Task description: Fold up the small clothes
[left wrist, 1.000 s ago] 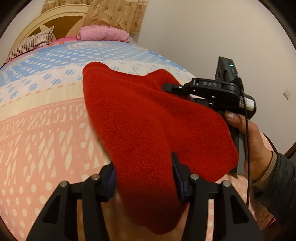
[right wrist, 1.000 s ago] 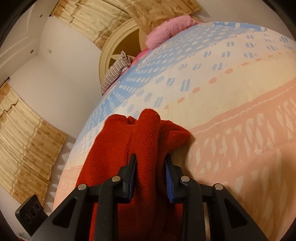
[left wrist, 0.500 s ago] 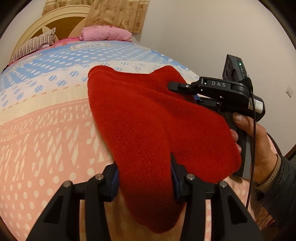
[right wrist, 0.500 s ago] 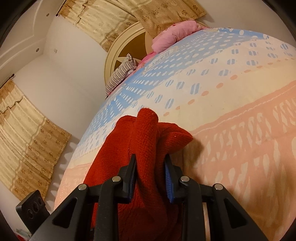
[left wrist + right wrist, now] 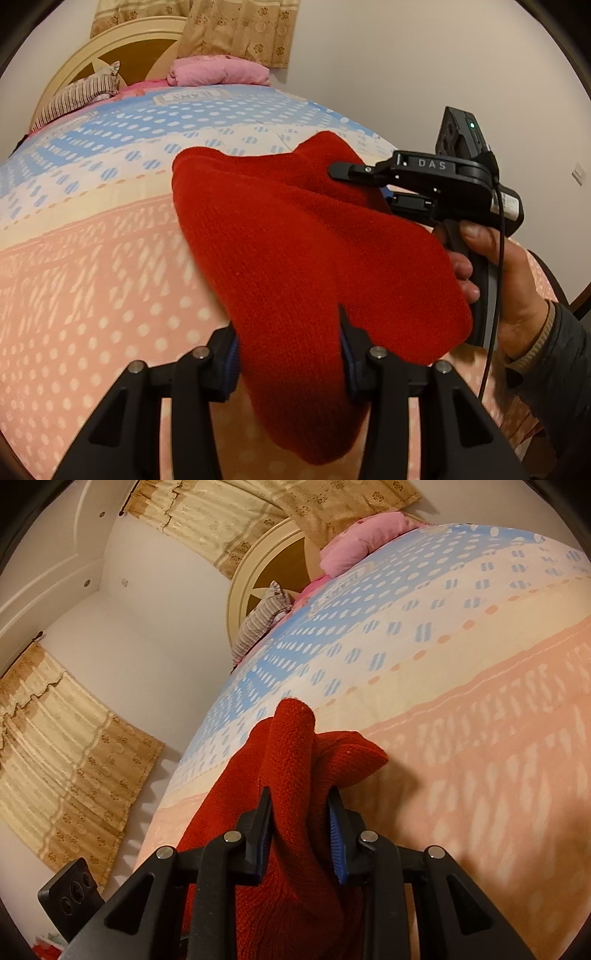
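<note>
while both my tools pinch red knit garment [image 5: 295,251], it hangs lifted over bedspread [image 5: 92,266]. left gripper [image 5: 288,354] clamps near edge, fabric bunched between pads. right gripper [image 5: 300,825] squeezes thick fold, seen at far corner in left view. pink pillow [image 5: 218,72], striped pillow [image 5: 79,98] by headboard [image 5: 110,48].

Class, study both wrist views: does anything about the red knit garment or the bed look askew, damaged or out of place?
Nothing stands out. The red knit garment hangs bunched between the left gripper and right gripper, both shut on it above the patterned bedspread. No tear or spill shows.
</note>
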`<state>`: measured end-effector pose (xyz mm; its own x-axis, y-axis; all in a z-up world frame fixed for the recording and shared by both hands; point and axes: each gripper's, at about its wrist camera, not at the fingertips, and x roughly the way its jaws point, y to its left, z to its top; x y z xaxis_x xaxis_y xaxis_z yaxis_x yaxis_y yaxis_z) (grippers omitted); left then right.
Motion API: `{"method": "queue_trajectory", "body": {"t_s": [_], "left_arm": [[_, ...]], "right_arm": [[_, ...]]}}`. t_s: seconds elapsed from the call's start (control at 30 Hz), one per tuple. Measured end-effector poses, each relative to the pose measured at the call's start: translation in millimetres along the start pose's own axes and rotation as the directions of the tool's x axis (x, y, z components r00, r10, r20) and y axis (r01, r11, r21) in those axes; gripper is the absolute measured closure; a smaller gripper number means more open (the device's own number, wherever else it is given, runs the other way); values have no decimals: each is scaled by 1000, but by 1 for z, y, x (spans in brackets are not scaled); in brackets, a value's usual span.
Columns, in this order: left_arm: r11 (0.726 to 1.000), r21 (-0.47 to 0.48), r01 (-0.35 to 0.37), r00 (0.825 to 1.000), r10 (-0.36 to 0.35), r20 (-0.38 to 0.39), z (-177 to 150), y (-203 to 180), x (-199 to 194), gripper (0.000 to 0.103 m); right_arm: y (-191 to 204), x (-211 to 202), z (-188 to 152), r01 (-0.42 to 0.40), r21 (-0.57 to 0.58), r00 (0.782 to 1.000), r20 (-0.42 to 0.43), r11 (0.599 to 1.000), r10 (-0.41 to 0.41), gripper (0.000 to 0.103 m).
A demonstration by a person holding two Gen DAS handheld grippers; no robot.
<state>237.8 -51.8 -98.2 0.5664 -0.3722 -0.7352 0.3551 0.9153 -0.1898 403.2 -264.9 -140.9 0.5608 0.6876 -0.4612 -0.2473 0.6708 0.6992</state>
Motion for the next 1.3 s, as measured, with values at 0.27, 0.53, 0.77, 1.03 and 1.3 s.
{"method": "queue_trajectory", "body": {"t_s": [0.27,0.53,0.77,1.03,1.3], "left_arm": [[999,-4,-39,999,39,7,-15,13,-28,59],[994,-41,-102,994,103,30,-37,44,-71,59],[981,-94,-169,982,176,69,-57,69,-111,59],[956,-127,-263,958,275,85,-80,88,-137,59],[928,-150,-341,938,346,8,-120,111,-133,56]], "right_arm": [[31,14,-17,-63,-29,997,-36,998,62,76],[82,48,-38,-144,-78,984,-113,986,135,76],[133,95,-64,-228,-100,958,-201,969,205,76],[192,145,-99,-307,-124,919,-296,943,261,76],[221,188,-129,-336,-136,884,-386,932,263,76]]}}
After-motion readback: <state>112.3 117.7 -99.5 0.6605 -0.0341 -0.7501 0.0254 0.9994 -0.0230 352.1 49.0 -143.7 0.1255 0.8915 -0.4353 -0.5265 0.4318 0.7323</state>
